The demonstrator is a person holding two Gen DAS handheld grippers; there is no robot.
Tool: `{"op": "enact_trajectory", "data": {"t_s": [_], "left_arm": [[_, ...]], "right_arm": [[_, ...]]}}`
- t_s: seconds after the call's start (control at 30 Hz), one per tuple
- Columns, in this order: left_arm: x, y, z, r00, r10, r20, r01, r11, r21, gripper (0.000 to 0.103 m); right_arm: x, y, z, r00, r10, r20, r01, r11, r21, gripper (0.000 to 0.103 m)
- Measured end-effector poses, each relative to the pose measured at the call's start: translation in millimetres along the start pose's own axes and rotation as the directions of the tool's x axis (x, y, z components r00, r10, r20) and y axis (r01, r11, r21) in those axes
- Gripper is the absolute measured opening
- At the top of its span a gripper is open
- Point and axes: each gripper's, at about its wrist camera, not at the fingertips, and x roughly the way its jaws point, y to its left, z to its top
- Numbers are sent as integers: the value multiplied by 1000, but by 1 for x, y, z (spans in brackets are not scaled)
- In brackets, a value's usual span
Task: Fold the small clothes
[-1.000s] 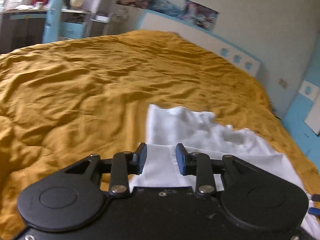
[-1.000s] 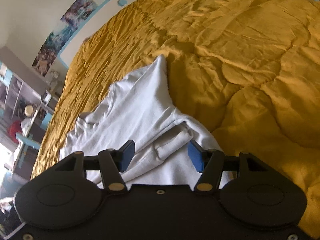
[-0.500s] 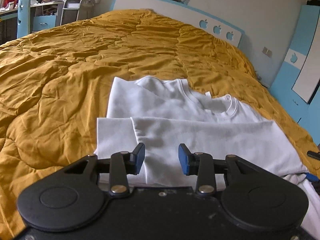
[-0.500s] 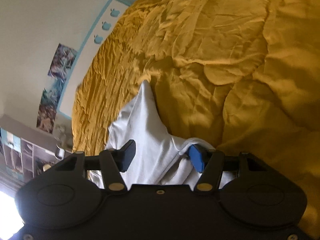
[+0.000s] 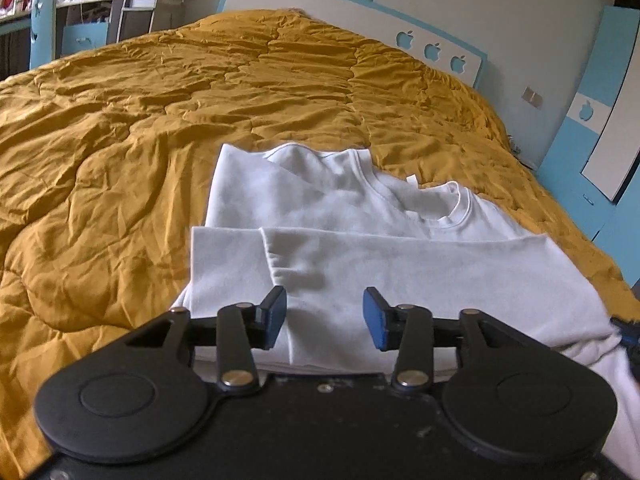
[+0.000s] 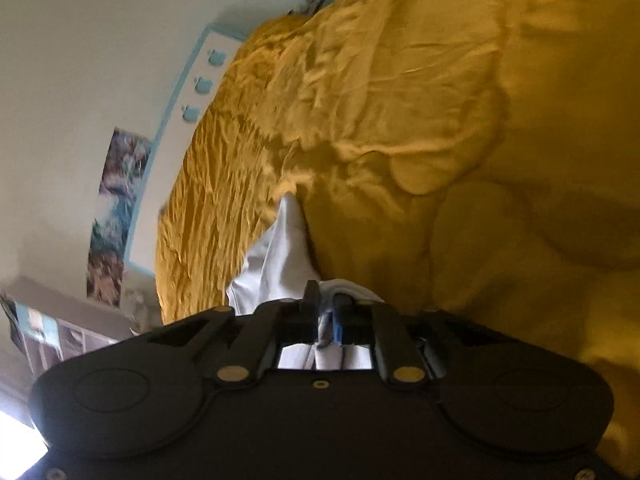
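A white T-shirt point(image 5: 360, 240) lies on the mustard quilt point(image 5: 120, 140), its lower part folded up over the body, with the collar toward the headboard. My left gripper point(image 5: 325, 316) hovers over the near fold; its jaws are opening and no cloth is pinched between the pads. In the rolled right wrist view, my right gripper point(image 6: 327, 312) is shut on a bunched edge of the white T-shirt point(image 6: 280, 256), which stretches away from the pads. At the right edge of the left wrist view a blue fingertip point(image 5: 630, 326) of the right gripper shows at the shirt's corner.
The quilt covers the whole bed. A white and blue headboard point(image 5: 360, 20) with apple cut-outs stands at the far end. A blue cabinet point(image 5: 592, 128) is at the right, and a blue chair point(image 5: 42, 20) and a desk at the far left.
The left gripper's jaws have widened over the fold. The right gripper rolled further and closed on the shirt's edge, which was loose between its open jaws before.
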Motion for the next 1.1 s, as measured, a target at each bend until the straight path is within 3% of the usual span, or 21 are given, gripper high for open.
{"op": "enact_trajectory", "data": {"t_s": [0.1,0.2,0.3,0.4,0.43,0.5,0.57,0.7,0.8,0.83,0.87,0.9,0.97,1.03,1.1], "left_arm": [[10,6,-4,997,67,-47,-68,998,1,44],[10,15,-4,998,30,-59,-31,999,-8,44],[5,25,5,998,-26,-64,22,998,-56,45],[3,37,21,998,-39,-43,34,993,-109,45],[4,42,27,999,-24,-29,20,993,-115,45],[7,51,37,1000,25,4,-25,991,-129,45],[14,63,44,999,48,0,-48,983,-176,46],[29,86,44,997,66,-48,-77,952,-296,46],[33,90,40,996,66,-55,-79,954,-290,46],[34,90,39,997,62,-54,-75,956,-282,46],[34,91,39,997,58,-54,-71,958,-276,46],[35,91,40,997,53,-55,-66,960,-273,46],[34,90,40,997,50,-57,-63,961,-269,47],[36,91,39,997,48,-60,-62,962,-265,47],[36,90,38,997,45,-59,-59,964,-261,48]], "right_arm": [[3,-17,-7,997,-79,-7,79,996,41,2],[4,-28,-7,997,-76,-21,78,990,115,0],[-3,-19,-2,993,-91,-73,98,990,99,14],[-22,7,3,986,-135,-95,131,990,-42,31],[-27,18,4,988,-134,-79,124,984,-126,33],[-27,40,9,990,-127,-54,105,947,-303,35],[-10,57,18,991,-122,-50,88,891,-445,46],[48,54,32,979,-155,-133,71,867,-493,49],[76,50,28,972,-181,-149,84,862,-500,50],[81,55,24,973,-176,-150,77,858,-508,47],[84,58,20,972,-181,-147,78,846,-527,36],[83,59,17,974,-194,-121,95,824,-559,6],[80,65,17,975,-216,-42,149,787,-599,0],[74,61,27,960,-266,86,266,775,-573,0],[76,39,46,961,-275,24,254,845,-470,0]]}}
